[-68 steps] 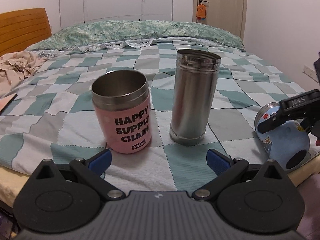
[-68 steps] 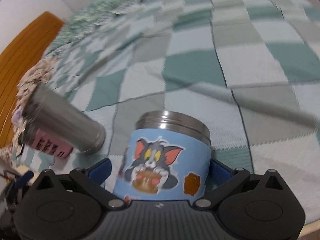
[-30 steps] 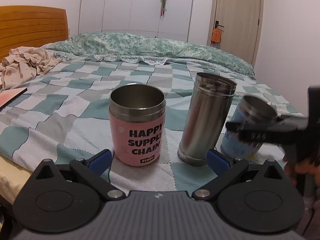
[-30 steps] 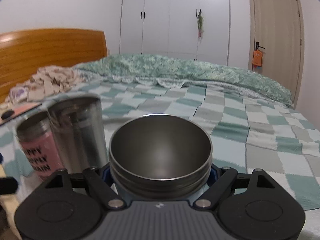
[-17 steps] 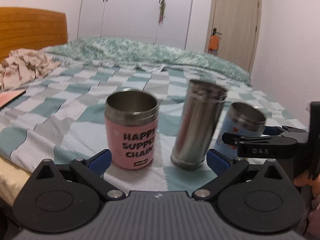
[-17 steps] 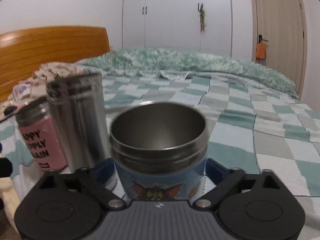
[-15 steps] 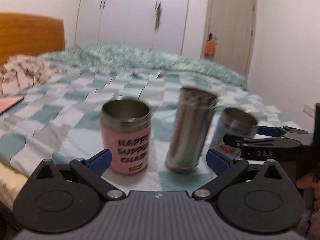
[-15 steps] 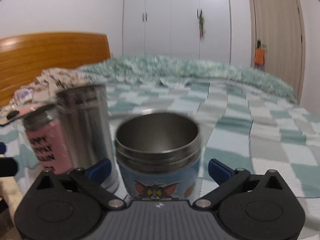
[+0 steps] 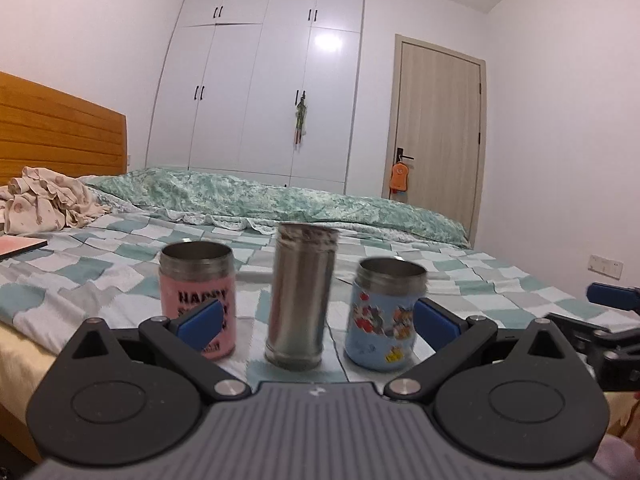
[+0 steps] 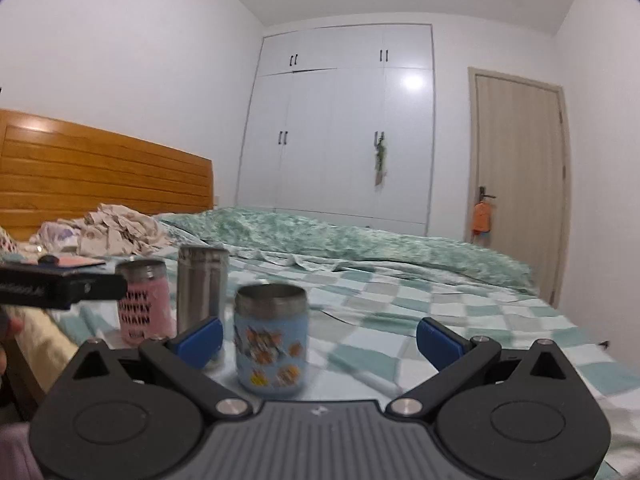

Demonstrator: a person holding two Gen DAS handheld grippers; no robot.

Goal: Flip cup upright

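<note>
Left wrist view shows three containers standing in a row near the near edge of the bed (image 9: pixel 100 240), on its checked cover. Farthest left is the pink cup (image 9: pixel 196 304) with dark lettering, mouth up. In the middle stands the tall steel tumbler (image 9: pixel 302 296), also upright. At the right end is the blue cartoon cup (image 9: pixel 386 316), the task's own piece, upright with its open steel mouth on top and just beside the tumbler without touching it.

As I judge it, the flip is done and the step in hand is a clean retreat. Done well, that means drawing each tool straight back from the bed edge without a sideways sweep, since the soft cover gives little footing and a nudge could tip a cup into its neighbour.

The left hand-held gripper (image 9: pixel 316 322) is spread wide with nothing between its blue pads (image 9: pixel 200 318), and it touches nothing. In the right wrist view, the right hand-held gripper (image 10: pixel 318 340) is likewise spread wide and empty; the blue cartoon cup (image 10: pixel 272 340) stands beyond its fingertips, apart from them.
</note>
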